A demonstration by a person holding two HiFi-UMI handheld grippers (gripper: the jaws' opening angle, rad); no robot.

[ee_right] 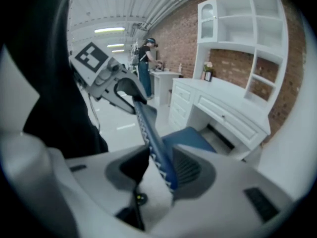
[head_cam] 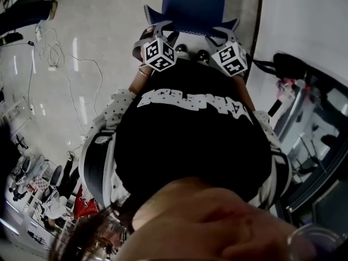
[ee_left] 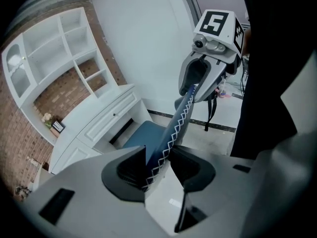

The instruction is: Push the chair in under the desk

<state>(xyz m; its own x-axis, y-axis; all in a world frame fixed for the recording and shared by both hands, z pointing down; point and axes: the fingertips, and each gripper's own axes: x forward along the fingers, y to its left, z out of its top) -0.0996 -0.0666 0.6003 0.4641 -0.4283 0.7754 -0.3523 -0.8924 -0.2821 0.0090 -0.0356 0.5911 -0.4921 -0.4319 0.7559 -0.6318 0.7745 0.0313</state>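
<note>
A blue chair stands in front of the white desk (ee_left: 101, 114), its seat (ee_left: 143, 135) facing the kneehole. The top edge of the chair back (ee_left: 176, 124), blue with white zigzag stitching, runs between the jaws of my left gripper (ee_left: 158, 165), which is shut on it. My right gripper (ee_right: 161, 168) is shut on the same edge (ee_right: 147, 130) further along. In the head view the chair back (head_cam: 194, 4) is at the top, with the left gripper (head_cam: 155, 26) and right gripper (head_cam: 231, 31) clamped on its two upper corners.
A white shelf unit (ee_right: 247, 29) rises above the desk (ee_right: 228, 105) against a brick wall. Loose cables (head_cam: 54, 53) lie on the floor to the left. A person (ee_right: 146, 63) stands at a far counter. Black straps (ee_left: 213, 110) hang near the wall.
</note>
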